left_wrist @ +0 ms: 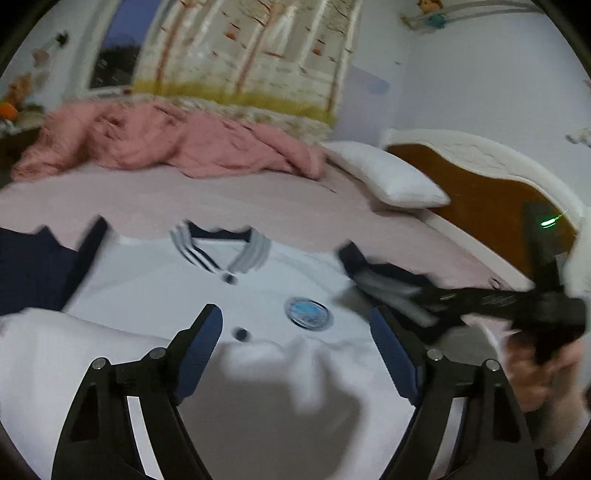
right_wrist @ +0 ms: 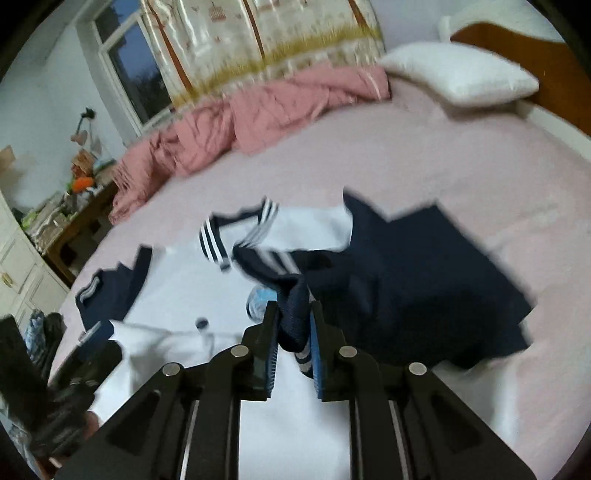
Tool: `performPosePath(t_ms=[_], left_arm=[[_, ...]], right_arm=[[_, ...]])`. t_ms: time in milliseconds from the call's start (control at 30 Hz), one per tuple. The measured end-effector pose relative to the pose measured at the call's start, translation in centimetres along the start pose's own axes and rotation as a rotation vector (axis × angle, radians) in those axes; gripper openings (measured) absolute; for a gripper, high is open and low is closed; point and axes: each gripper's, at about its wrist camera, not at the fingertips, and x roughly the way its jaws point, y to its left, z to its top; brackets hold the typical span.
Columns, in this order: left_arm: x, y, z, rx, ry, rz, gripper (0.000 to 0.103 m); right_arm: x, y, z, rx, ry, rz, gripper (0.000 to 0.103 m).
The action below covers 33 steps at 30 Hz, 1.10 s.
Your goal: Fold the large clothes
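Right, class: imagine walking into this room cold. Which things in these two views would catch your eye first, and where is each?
First, the white shirt with navy sleeves, spread front-up on the near part of the pink bed. Next, the right gripper, shut on the navy sleeve, which is lifted across the shirt's chest. Behind, a crumpled pink quilt lies along the bed's far edge below the curtain, and a white pillow rests by the headboard.

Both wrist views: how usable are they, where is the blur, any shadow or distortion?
Left wrist view: the right gripper is smeared by motion, a grey shadow covers the near shirt, and the fisheye bends the bed. Right wrist view: the navy sleeve and the curtain are blurred; the near fingers stay sharp.
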Motion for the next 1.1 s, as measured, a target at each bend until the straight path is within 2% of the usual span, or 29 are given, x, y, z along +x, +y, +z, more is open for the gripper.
performPosePath(t_ms=[67, 133, 167, 200, 267, 400, 500, 600, 633, 667, 700, 733, 767, 800, 833, 900, 933, 1000, 1033, 1100], left_arm=[[0.6, -0.8, -0.6, 0.022, 0.03, 0.009, 0.082], [1.7, -1.7, -1.0, 0.036, 0.066, 0.002, 0.082], [2.4, -2.1, -1.2, 0.031, 0.093, -0.017, 0.082], [3.1, -2.3, -1.3, 0.022, 0.124, -0.042, 0.083], [5.0, -3.1, -1.4, -0.012, 0.202, -0.1, 0.089], [7.9, -5.1, -1.7, -0.035, 0.286, -0.158, 0.094], [10.4, -6.1, -2.2, -0.066, 0.368, -0.178, 0.095], [12.0, -6.8, -2.4, -0.082, 0.39, -0.192, 0.094], [12.5, -6.8, -2.3, -0.087, 0.388, -0.18, 0.086], [12.9, -6.7, -2.1, -0.084, 0.384, -0.152, 0.066], [13.3, -6.7, -1.9, -0.073, 0.382, -0.098, 0.053], [13.5, -6.5, -1.7, -0.07, 0.378, -0.08, 0.031], [13.7, -6.1, -1.4, -0.079, 0.365, -0.1, 0.016], [13.6, -5.7, -0.9, -0.08, 0.343, -0.1, 0.016], [13.4, -5.5, -0.1, -0.054, 0.312, -0.045, 0.014], [13.1, -4.7, 1.7, 0.008, 0.261, 0.109, 0.012], [13.1, -3.7, 2.9, 0.007, 0.247, 0.174, 0.011], [12.9, -1.3, 5.1, -0.03, 0.231, 0.24, 0.01], [12.7, -0.2, 6.1, -0.028, 0.218, 0.272, 0.01], [12.0, 2.0, 8.0, 0.014, 0.188, 0.403, 0.01]], right_arm=[[0.7, 0.0, -0.8, 0.007, 0.023, -0.008, 0.026], [0.5, -0.6, -0.7, 0.014, 0.036, -0.002, 0.042], [0.0, -1.1, -0.4, 0.019, 0.027, 0.007, 0.054], [-1.0, -1.4, -0.3, 0.029, -0.005, 0.01, 0.058], [-2.1, -2.9, 0.7, 0.034, -0.057, -0.013, 0.059], [-4.9, -5.4, 1.6, 0.045, -0.166, -0.085, 0.068], [-5.5, -7.1, 2.0, 0.064, -0.184, -0.133, 0.068], [-5.1, -8.6, 2.2, 0.101, -0.166, -0.187, 0.068], [-5.1, -8.9, 2.2, 0.109, -0.158, -0.191, 0.068], [-5.0, -9.1, 2.3, 0.117, -0.151, -0.192, 0.068], [-5.1, -9.2, 2.3, 0.12, -0.149, -0.188, 0.068], [-5.1, -9.3, 2.2, 0.117, -0.147, -0.186, 0.068], [-5.2, -9.2, 2.2, 0.111, -0.14, -0.185, 0.068], [-5.0, -9.0, 2.2, 0.097, -0.123, -0.178, 0.068], [-4.6, -8.8, 2.0, 0.07, -0.097, -0.167, 0.068], [-3.1, -8.1, 1.6, -0.01, 0.01, -0.153, 0.068], [-2.2, -7.7, 1.2, -0.04, 0.065, -0.147, 0.068], [-0.6, -6.9, 0.0, -0.084, 0.151, -0.139, 0.068], [-0.1, -6.5, -0.4, -0.101, 0.173, -0.15, 0.068], [0.6, -6.0, -0.9, -0.127, 0.181, -0.192, 0.068]])
